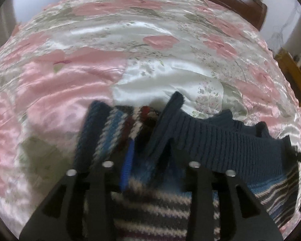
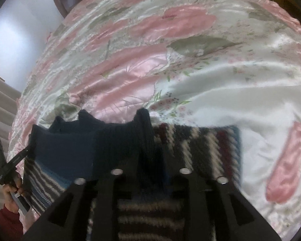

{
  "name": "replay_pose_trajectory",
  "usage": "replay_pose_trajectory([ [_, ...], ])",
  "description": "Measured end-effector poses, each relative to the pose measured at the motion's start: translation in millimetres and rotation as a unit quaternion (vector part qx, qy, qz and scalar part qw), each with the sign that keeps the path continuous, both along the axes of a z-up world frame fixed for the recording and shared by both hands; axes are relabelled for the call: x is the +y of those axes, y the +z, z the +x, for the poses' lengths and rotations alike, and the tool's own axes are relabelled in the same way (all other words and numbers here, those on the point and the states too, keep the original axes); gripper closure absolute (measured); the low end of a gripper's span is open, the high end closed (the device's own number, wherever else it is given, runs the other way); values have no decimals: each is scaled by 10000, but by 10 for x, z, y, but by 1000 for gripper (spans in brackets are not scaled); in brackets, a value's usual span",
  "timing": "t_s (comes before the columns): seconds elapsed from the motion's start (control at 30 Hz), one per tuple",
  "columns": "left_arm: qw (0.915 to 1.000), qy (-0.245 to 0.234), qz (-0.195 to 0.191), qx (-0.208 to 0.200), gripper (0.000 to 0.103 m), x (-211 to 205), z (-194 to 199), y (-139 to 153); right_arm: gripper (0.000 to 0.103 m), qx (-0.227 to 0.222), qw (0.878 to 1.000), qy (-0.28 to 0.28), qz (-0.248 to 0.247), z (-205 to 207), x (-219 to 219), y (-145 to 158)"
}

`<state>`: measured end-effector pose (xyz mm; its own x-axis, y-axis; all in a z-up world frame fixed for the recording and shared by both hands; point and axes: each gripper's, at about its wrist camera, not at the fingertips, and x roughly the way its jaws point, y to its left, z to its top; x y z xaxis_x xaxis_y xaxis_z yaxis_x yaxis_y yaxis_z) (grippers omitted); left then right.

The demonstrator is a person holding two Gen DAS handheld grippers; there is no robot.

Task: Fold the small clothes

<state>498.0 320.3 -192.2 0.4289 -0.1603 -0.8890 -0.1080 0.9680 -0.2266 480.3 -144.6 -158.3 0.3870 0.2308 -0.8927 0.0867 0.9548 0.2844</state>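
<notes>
Bed: pink floral satin quilt (image 1: 90, 76) | striped knit sweater (image 1: 220, 140) held up just above it | left gripper (image 1: 150, 152) clamped on its navy ribbed edge | right gripper (image 2: 150, 160) likewise.

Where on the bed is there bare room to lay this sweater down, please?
The floral bedspread is bare beyond the striped sweater, up to the wooden headboard, and right of it in the right wrist view. It is crowded only near both claws, where the sweater hangs.
</notes>
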Motion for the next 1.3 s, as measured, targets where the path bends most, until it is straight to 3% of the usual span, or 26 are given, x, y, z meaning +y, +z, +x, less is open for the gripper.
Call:
replay_pose_trajectory([
  [0.17,9996,-170,-35,-212,62,132,-458,386,60,-192,9992,320,-166,-560,-111,396],
  [0.27,9981,-442,362,-213,60,188,-864,534,54,-128,9984,539,-80,-1041,-193,515],
  [0.43,9976,-579,366,27,59,397,-1402,512,52,192,9963,843,-5,-1691,-256,429],
  [0.53,9982,-497,268,182,59,488,-1594,412,52,277,9951,947,84,-1877,-216,312],
  [0.67,9987,-394,187,257,60,490,-1657,267,57,360,9951,912,87,-1888,-142,165],
  [0.73,9985,-344,273,334,66,455,-1651,215,68,383,9957,840,-46,-1891,-123,121],
  [0.77,9983,-317,325,371,69,431,-1640,192,79,424,9958,806,-122,-1890,-117,104],
  [0.8,9980,-308,374,403,82,417,-1632,177,89,502,9957,766,-167,-1877,-122,91],
  [0.9,9978,-313,330,474,90,412,-1609,185,91,463,9961,746,-60,-1892,-133,166],
  [1.1,9991,-242,-63,328,92,538,-1686,384,92,174,9975,610,319,-1951,-303,443],
  [1.3,9980,-265,-138,555,92,626,-1756,173,92,634,9966,479,223,-1935,-382,37],
])
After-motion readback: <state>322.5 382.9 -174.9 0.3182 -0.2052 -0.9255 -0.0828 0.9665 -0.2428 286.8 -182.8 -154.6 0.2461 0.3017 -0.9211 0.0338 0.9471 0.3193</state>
